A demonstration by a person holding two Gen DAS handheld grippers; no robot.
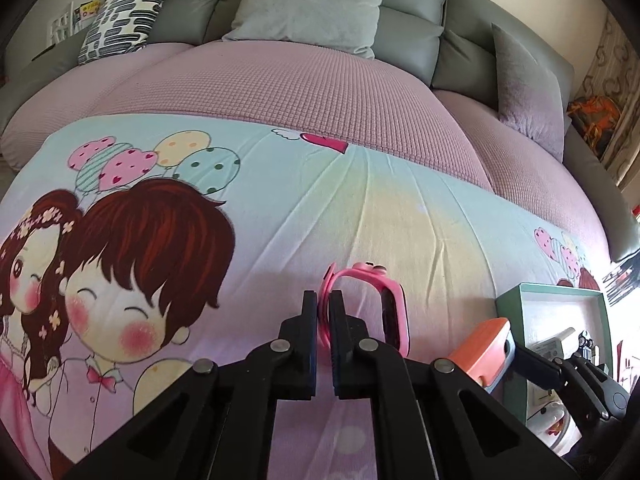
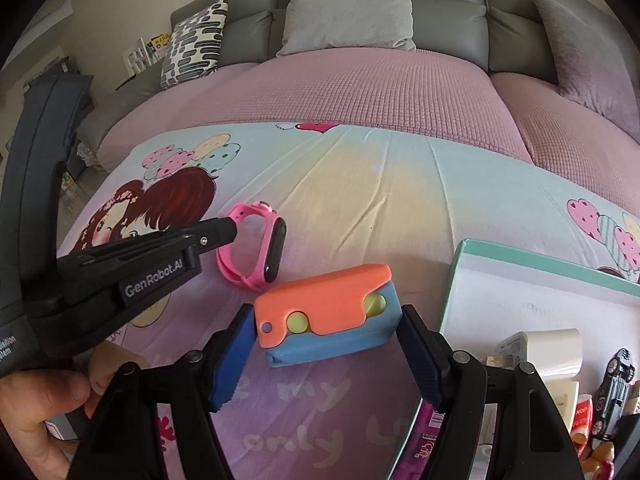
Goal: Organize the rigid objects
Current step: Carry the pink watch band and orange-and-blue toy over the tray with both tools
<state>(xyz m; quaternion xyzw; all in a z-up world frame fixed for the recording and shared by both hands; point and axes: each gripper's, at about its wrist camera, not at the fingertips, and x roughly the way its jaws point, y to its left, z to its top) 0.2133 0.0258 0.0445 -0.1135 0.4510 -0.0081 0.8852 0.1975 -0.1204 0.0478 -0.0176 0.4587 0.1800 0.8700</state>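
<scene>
Left fingers [image 1: 324,300] pinch the pink watch [image 2: 256,246] strap, standing on edge; right fingers [image 2: 326,344] spread around the crosswise orange-blue toy [image 2: 328,312].

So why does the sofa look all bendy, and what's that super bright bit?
Left wrist view: the fisheye lens bows the sofa, and the box at the right edge is washed out by glare. Right wrist view: same bending; the orange and blue toy looks sharp.

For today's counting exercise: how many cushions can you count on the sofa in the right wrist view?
3: a patterned cushion at the left, a plain grey cushion in the middle, a grey-purple cushion at the right. More may lie out of frame.
</scene>
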